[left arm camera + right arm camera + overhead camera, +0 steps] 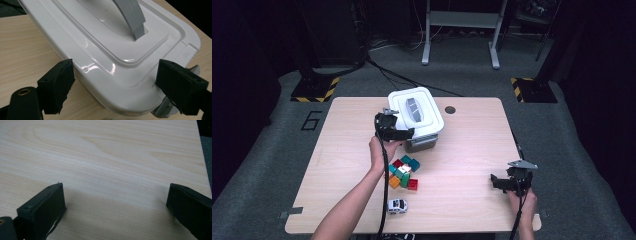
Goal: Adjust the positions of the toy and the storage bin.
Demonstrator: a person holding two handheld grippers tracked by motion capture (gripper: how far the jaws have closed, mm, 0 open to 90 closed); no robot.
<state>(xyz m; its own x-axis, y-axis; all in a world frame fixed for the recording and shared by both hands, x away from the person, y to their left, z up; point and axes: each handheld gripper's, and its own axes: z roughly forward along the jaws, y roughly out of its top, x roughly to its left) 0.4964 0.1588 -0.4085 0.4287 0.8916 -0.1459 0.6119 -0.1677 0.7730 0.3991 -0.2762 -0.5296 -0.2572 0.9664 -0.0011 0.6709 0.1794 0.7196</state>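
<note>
Painted on the grey carpet at far left, a black "6" (311,120); beyond it, a black-and-yellow striped floor plate (315,89). On a pale wood-grain table (472,145), rounded at the corners, with a small round hole (450,109) near the far edge. Left gripper (404,134), black and blocky, held at the near left corner of the box (424,142), jaws spread to either side of that corner; in the left gripper view, pads (58,85) just beside the lid's rim, contact too close to call. Lid (105,50) of glossy white plastic, rectangular with rounded corners and stepped ridges, topped by a flat grey handle (132,17); grey box walls below, standing in the table's far middle. Nearer, a heap of studded bricks (403,172) in red, teal, orange and white, hard and shiny. Closer to the near edge, a small white toy car (397,205). Far right, right gripper (503,184) low over bare wood, jaws spread wide with nothing between, grey three-cornered plate on top.
</note>
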